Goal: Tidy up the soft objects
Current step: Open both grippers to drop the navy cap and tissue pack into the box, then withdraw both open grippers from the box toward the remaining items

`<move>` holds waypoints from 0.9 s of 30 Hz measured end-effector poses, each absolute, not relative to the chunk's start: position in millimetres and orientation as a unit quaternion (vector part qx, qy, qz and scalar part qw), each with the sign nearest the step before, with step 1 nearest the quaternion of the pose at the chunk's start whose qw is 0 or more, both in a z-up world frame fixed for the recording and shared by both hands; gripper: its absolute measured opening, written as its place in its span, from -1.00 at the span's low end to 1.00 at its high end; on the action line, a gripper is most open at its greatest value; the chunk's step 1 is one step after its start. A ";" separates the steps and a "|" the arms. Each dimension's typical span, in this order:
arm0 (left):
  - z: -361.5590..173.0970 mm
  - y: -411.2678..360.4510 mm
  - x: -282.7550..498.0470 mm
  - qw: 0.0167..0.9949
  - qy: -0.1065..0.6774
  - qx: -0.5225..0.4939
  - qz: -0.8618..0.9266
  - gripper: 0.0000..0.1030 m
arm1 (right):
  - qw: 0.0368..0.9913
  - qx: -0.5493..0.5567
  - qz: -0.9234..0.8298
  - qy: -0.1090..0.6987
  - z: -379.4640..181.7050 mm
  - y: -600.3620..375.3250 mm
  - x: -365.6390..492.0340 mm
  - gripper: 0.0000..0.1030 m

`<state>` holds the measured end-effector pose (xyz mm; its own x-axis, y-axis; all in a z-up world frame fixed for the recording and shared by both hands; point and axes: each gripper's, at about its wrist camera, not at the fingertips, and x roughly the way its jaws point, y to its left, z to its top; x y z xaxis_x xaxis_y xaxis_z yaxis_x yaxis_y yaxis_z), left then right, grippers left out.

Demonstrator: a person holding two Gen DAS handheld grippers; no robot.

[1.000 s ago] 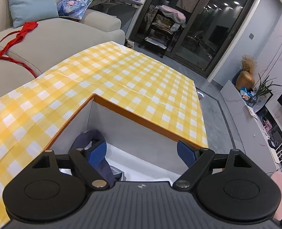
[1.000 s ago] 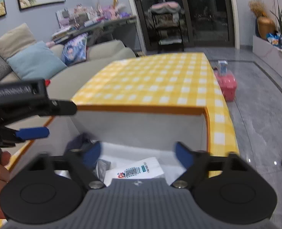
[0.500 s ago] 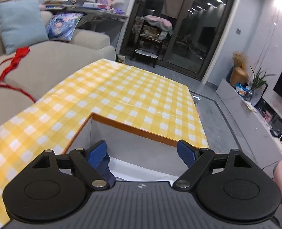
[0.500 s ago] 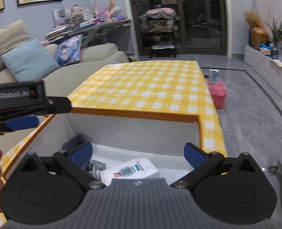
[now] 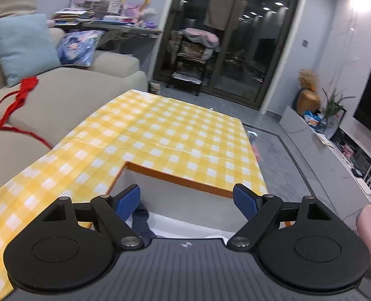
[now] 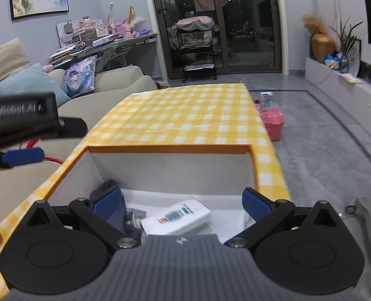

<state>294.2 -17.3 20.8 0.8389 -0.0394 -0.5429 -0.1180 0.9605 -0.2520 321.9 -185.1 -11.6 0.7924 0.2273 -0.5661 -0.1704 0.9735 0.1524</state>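
Right wrist view: box interior, both grippers idle.
Left to right: left gripper (image 6: 22, 156), jaws apart, empty, hovered beside the box (image 6: 169, 149); dark cloth (image 6: 110, 205) lay bunched in the box's left corner, apparently stowed there; white packet (image 6: 177, 215) lay beside it; right gripper (image 6: 181, 199), jaws apart, empty, hung over the opening, probably ready to reach in.

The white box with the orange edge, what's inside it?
Inside the box: dark blue cloth, something grey and crumpled, a white packet. The right gripper hides the near part.
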 end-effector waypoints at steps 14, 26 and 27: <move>58.1 -19.2 237.6 0.951 0.273 -0.142 0.018 0.90 | 0.951 0.051 0.101 0.287 18.4 -194.0 247.7 0.95; 65.9 -35.8 168.3 0.939 0.309 -0.146 -0.037 0.90 | 0.941 0.036 0.106 0.318 -9.8 -210.3 169.6 0.95; 65.3 -36.5 161.5 0.937 0.315 -0.149 -0.040 0.90 | 0.941 0.052 0.093 0.321 -13.0 -214.8 163.2 0.95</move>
<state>161.5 -36.5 65.3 0.7986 -0.1683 -0.5779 -0.0196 0.9523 -0.3044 163.2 -214.8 -13.0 0.7771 0.2078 -0.5941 -0.1417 0.9775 0.1566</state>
